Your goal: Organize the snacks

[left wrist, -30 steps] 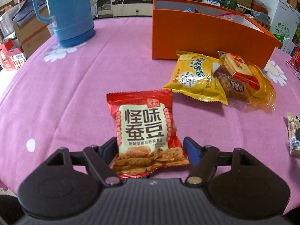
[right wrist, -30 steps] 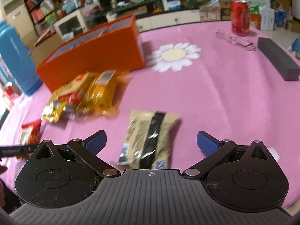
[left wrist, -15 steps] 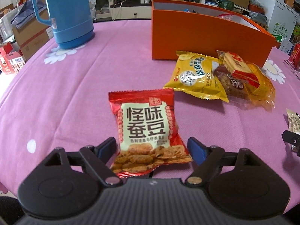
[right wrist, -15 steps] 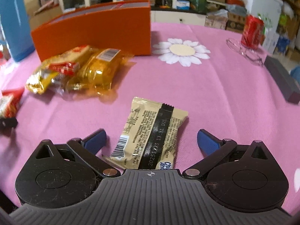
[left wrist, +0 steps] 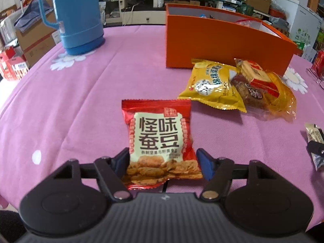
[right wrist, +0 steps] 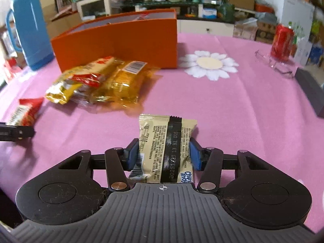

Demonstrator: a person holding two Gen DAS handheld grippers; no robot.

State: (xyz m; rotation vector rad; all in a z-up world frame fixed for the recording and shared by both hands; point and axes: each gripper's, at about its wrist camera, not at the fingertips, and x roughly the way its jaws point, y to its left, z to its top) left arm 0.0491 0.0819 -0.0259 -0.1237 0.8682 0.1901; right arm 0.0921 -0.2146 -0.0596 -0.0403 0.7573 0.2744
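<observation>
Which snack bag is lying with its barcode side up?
The beige cookie packet with the black stripe, between the right gripper's pads.

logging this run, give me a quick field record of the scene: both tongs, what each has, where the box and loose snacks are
left tongs: jaws just closing, pads at both edges of the red broad bean packet
right tongs: jaws just closed in, pads pressing the beige cookie packet
orange box: upright, far side of the pink tablecloth
loose snacks: yellow packet and clear-wrapped cakes piled in front of the box
other: blue thermos, red can
</observation>
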